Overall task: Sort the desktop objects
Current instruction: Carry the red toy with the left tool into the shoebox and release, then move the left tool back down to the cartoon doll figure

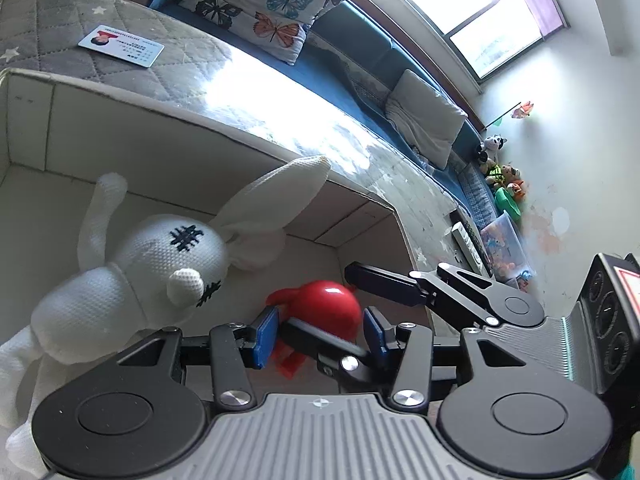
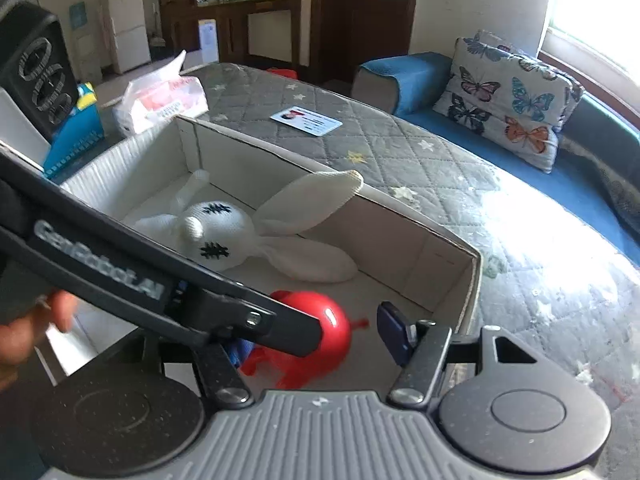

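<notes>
Right wrist view showed your right gripper (image 2: pixel 317 341) apart around the red toy (image 2: pixel 336 320), which looked glossy, light and likely slippery. Whether your left gripper (image 1: pixel 320 334) clamped it, I couldn't tell; its round middle suited pinching.

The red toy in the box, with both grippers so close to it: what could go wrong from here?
1. The left gripper and right gripper cross over the red toy; they may knock each other.
2. The toy is round and glossy, so it might slip or roll against the white rabbit.
3. The box wall is near; a finger could catch it.
</notes>
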A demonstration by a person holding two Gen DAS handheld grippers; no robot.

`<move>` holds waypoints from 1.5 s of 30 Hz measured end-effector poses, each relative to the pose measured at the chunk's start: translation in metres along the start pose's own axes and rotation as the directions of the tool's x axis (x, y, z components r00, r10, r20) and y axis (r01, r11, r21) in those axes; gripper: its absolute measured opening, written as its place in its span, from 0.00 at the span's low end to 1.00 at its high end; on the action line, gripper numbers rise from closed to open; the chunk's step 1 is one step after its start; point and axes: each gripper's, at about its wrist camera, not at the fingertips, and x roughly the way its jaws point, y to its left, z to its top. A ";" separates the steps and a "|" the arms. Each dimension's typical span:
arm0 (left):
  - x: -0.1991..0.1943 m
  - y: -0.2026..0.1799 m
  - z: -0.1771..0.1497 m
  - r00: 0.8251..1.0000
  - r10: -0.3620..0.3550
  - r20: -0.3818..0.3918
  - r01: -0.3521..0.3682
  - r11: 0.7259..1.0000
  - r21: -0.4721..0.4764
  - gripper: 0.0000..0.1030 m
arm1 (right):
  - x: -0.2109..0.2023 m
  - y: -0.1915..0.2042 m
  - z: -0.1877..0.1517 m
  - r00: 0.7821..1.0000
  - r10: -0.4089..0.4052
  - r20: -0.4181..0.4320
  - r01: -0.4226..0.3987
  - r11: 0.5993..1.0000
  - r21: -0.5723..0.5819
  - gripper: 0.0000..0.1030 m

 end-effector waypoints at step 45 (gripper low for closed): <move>-0.075 -0.091 -0.128 0.992 0.044 0.120 -0.069 0.975 0.210 0.48 | -0.154 0.033 -0.131 0.989 -0.017 0.150 0.005 0.997 0.079 0.80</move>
